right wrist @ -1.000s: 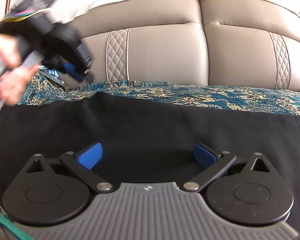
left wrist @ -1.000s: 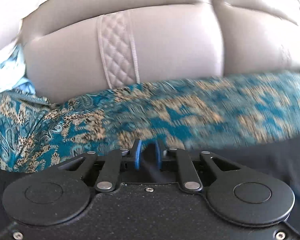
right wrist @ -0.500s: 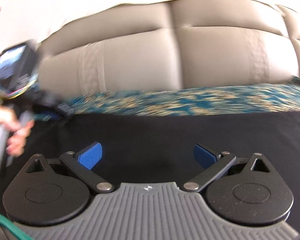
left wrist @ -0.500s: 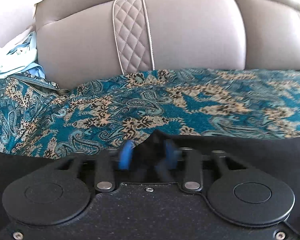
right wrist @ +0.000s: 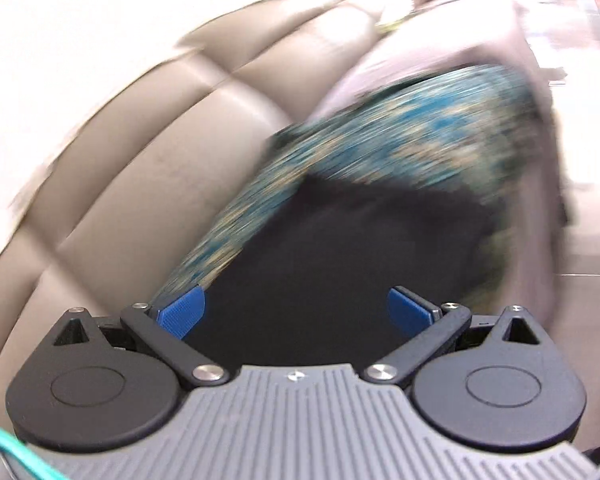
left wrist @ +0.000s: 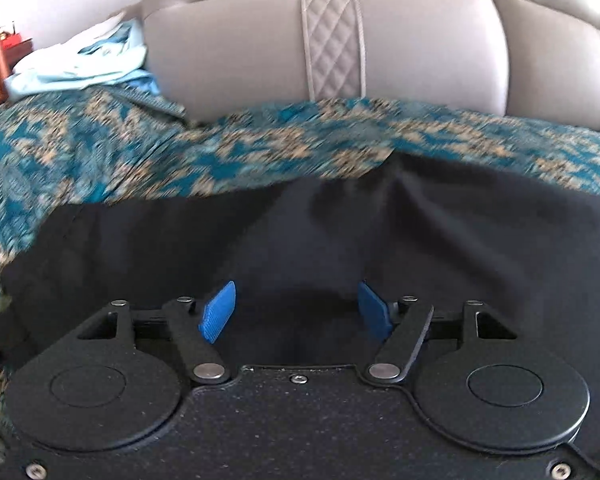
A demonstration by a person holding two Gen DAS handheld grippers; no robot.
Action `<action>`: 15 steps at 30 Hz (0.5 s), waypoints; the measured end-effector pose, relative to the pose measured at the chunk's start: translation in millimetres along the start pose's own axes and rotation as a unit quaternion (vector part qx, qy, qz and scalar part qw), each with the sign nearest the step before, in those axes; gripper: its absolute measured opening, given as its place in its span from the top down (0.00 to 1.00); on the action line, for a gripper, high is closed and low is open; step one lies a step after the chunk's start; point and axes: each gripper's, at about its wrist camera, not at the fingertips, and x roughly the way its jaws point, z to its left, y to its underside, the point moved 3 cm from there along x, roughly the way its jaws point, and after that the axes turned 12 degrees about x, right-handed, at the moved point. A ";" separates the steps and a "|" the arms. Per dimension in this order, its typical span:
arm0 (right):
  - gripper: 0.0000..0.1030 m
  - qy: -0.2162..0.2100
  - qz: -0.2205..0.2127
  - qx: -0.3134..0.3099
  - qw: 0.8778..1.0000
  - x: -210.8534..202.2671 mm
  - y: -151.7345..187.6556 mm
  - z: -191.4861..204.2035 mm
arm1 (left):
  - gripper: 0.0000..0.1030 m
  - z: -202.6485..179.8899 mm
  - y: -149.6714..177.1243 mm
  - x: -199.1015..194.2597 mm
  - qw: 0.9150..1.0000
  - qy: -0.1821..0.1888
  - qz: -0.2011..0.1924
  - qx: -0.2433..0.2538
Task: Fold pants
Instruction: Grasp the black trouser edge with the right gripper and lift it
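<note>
While the left claw hangs just above the dark cloth, its jaws have just been opening and now stand apart, with the blue pads pressing on nothing; only flat fabric shows below the gap. Right claw: jaws wide apart, empty, seen in a heavily blurred and tilted view.

Item, one pair of black pants: spread across the patterned throw on the sofa seat, far edge just short of the backrest. A small raised peak and radiating creases show near the far edge in the left wrist view. In the right wrist view the same dark cloth lies under the claw and runs out to an end against the throw.

Handling, as a judgement: light, soft, limp cloth that drapes and wrinkles; not fragile, likely to drag on the throw rather than slide. Best taken at an edge or corner, such as a waistband or hem, with one claw at each side so the fold falls even. Which end is the waist cannot be told.

Count: pants, one; claws, two; patterned throw, one; sofa, one, with several cushion panels and two quilted strips in view; pale blue garment at the sofa's far left, one heap.
</note>
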 end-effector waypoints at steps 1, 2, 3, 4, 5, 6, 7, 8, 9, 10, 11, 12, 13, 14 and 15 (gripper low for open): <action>0.00 0.021 -0.010 0.019 1.000 -0.3 -12.0 -10.5 | 0.32 1.4 2.7 -0.9 1.000 -0.005 0.000 0.003; 0.00 0.041 -0.011 0.039 0.998 1.0 -23.9 -21.0 | 0.31 1.9 4.9 -2.7 1.000 -0.010 -0.001 0.006; 0.00 0.059 -0.005 0.056 0.997 2.9 -34.6 -30.7 | 0.29 2.5 6.7 -4.4 1.000 -0.015 -0.001 0.009; 0.00 0.079 0.007 0.070 0.994 7.1 -44.5 -39.2 | 0.28 3.0 7.2 -5.3 1.000 -0.016 0.000 0.012; 0.00 0.094 0.018 0.080 0.992 11.7 -52.4 -45.7 | 0.28 3.3 7.3 -6.4 1.000 -0.017 0.002 0.013; 0.00 0.105 0.028 0.086 0.990 15.7 -57.9 -49.9 | 0.28 3.9 7.4 -6.3 1.000 -0.016 0.003 0.014; 0.00 0.114 0.043 0.089 0.989 20.5 -62.1 -54.2 | 0.27 3.4 6.2 -5.1 1.000 -0.016 0.005 0.012; 0.00 0.119 0.060 0.090 0.987 27.4 -65.1 -55.7 | 0.27 3.4 5.7 -4.8 1.000 -0.016 0.006 0.010; 0.00 0.119 0.080 0.091 0.985 33.2 -68.8 -58.1 | 0.27 3.0 4.8 -4.2 1.000 -0.016 0.007 0.009; 0.01 0.115 0.104 0.093 0.984 40.5 -71.1 -60.8 | 0.26 2.5 4.5 -4.1 1.000 -0.016 0.008 0.008; 0.03 0.110 0.121 0.097 0.982 46.8 -71.9 -61.6 | 0.26 1.8 4.1 -3.9 1.000 -0.017 0.009 0.007; 0.06 0.106 0.133 0.099 0.980 52.0 -72.9 -60.5 | 0.26 1.1 3.7 -3.5 1.000 -0.017 0.009 0.007; 0.09 0.102 0.140 0.093 0.981 55.9 -70.6 -56.9 | 0.25 0.6 2.8 -2.5 1.000 -0.017 0.010 0.007; 0.11 0.102 0.141 0.085 0.981 58.5 -70.0 -52.8 | 0.25 0.3 2.8 -2.3 1.000 -0.018 0.010 0.007; 0.16 0.101 0.141 0.074 0.982 59.2 -69.8 -49.0 | 0.24 1.2 2.8 -2.0 1.000 -0.018 0.010 0.005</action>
